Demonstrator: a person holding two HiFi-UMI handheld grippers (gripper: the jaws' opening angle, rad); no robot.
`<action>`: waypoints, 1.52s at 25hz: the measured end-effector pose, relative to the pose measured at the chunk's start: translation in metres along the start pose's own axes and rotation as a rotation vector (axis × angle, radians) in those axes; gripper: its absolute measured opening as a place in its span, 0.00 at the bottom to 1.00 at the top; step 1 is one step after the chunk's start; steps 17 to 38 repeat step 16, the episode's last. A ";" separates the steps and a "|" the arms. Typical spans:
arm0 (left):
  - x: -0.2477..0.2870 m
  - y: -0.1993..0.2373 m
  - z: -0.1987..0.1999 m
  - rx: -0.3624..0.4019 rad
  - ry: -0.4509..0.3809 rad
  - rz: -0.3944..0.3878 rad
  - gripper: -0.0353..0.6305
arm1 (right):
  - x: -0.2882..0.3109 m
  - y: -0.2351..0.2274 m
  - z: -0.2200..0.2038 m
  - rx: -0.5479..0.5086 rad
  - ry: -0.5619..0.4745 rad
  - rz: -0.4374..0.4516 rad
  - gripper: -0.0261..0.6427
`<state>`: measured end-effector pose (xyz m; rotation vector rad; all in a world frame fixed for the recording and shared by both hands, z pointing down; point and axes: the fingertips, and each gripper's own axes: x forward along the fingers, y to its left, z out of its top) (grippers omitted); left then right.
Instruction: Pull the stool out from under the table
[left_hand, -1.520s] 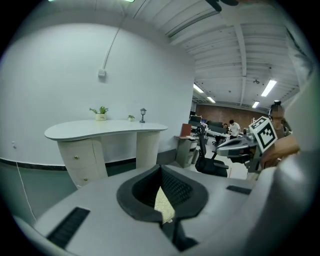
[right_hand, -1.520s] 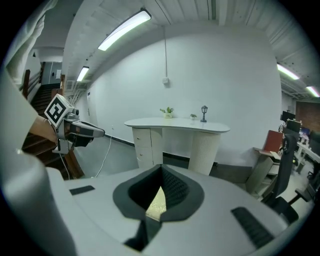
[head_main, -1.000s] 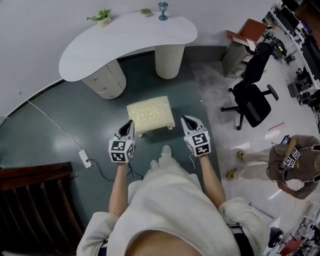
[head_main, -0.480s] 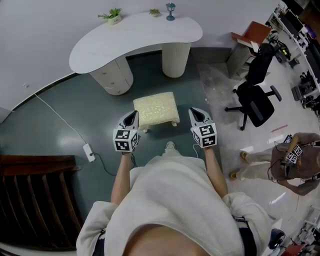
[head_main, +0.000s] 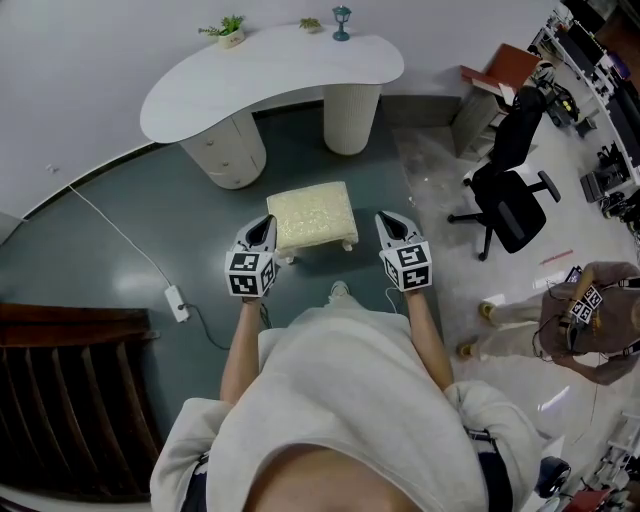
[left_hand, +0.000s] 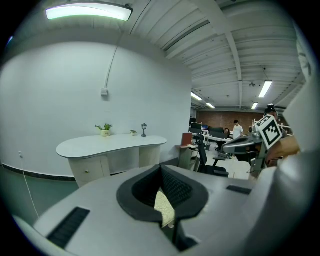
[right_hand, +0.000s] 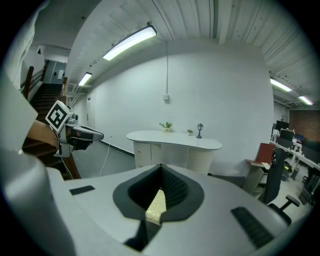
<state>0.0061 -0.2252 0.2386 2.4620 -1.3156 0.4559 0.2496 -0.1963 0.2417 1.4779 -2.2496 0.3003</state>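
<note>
The stool (head_main: 311, 216), a low one with a pale yellow cushion and short white legs, stands on the green floor in front of the curved white table (head_main: 270, 75), out in the open. My left gripper (head_main: 262, 226) hovers by its near left corner and my right gripper (head_main: 390, 222) by its near right corner. Both are shut with nothing held. In the left gripper view the closed left gripper (left_hand: 161, 167) shows a sliver of the stool (left_hand: 164, 209) below, and the right gripper (right_hand: 161, 166) frames the stool (right_hand: 157, 205) likewise.
A black office chair (head_main: 510, 190) stands at the right on the pale floor. A white power strip (head_main: 178, 303) with its cable lies at the left. Dark wooden stairs (head_main: 70, 400) fill the lower left. Another person (head_main: 590, 325) stands at the far right.
Both grippers have risen a little together and stayed shut. The stool stands where it was.
</note>
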 end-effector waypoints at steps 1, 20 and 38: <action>-0.001 0.000 0.000 0.001 0.000 -0.002 0.07 | 0.000 0.001 0.000 -0.001 0.000 -0.001 0.03; -0.005 -0.008 -0.006 0.000 0.004 -0.012 0.07 | -0.005 0.007 -0.006 -0.001 0.008 0.003 0.03; -0.005 -0.008 -0.006 0.000 0.004 -0.012 0.07 | -0.005 0.007 -0.006 -0.001 0.008 0.003 0.03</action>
